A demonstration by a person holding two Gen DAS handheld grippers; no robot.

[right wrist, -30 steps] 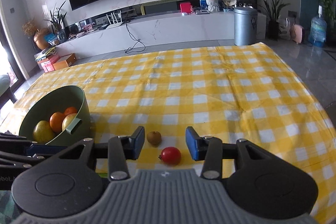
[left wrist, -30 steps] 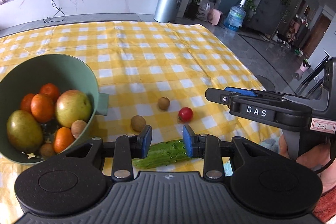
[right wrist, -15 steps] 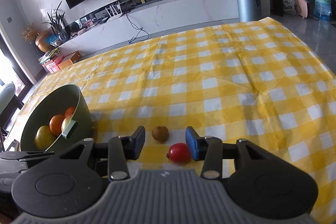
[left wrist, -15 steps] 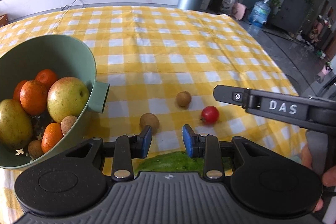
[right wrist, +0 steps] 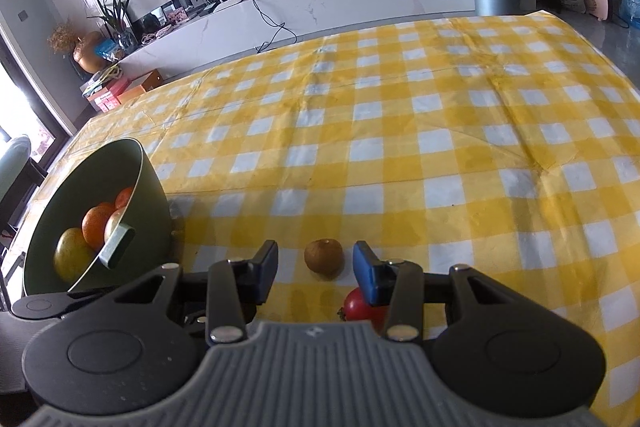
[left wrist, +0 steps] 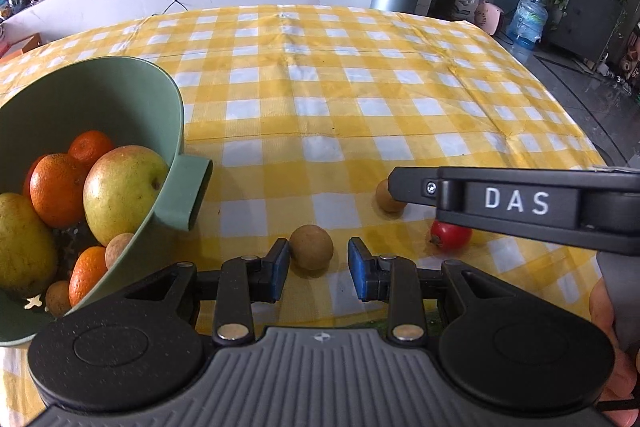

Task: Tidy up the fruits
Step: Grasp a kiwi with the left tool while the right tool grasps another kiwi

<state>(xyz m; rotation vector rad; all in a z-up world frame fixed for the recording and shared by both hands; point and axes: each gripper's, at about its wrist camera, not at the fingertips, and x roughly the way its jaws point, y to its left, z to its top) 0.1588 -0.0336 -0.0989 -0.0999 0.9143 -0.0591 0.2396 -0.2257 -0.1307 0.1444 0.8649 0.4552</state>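
Low centre of the left wrist view, your left gripper [left wrist: 318, 263] gapes around a brown fruit [left wrist: 311, 247], untouched. Your right gripper [right wrist: 315, 265] is likewise unclosed before another; green bowl [left wrist: 132, 99] at left.

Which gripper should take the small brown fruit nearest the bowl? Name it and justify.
Left. In its own view, the left gripper is open, its blue pads framing that brown fruit beside the green bowl. The right gripper faces the farther brown fruit.

black gripper [left wrist: 314, 269] with blue pads, marked "das".
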